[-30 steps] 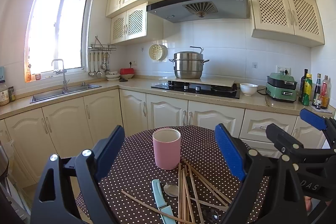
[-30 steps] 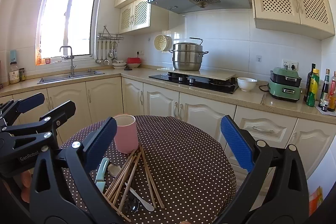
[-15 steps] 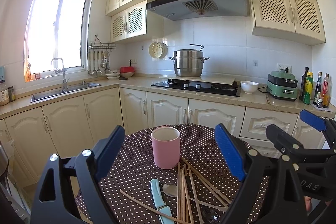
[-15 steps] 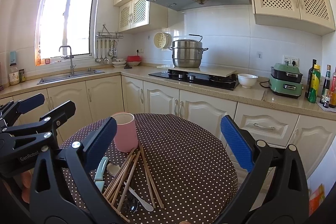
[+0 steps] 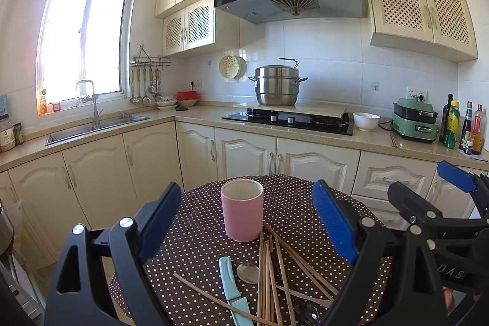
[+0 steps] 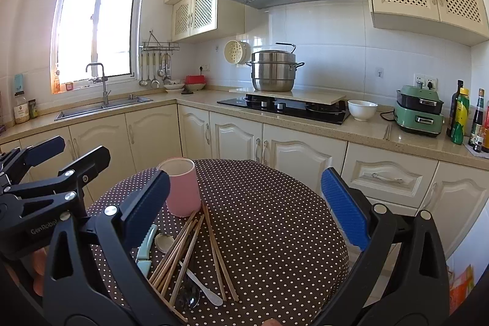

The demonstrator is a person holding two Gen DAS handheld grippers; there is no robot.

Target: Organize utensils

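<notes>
Pink cup (image 5: 242,211) upright, chopsticks (image 5: 269,280) beside

Matt pink cup (image 5: 242,210), wooden chopsticks (image 5: 266,280), polka-dot cloth tablecloth (image 6: 275,203), shiny steel pot (image 5: 276,86)

Knife (image 5: 235,292) and chopsticks (image 5: 269,280) cut off by the bottom edge

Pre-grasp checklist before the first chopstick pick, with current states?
1. Left gripper open, holding nothing: ok.
2. Right gripper open, holding nothing: ok.
3. Pink cup upright, mouth unobstructed: ok.
4. Chopsticks separated for a clean single grasp: not ok; they cross and overlap the white spoon.
5. Knife clear of the pile: not ok; one stick crosses its blade end.
6. Cup's inside empty: cannot tell.
</notes>
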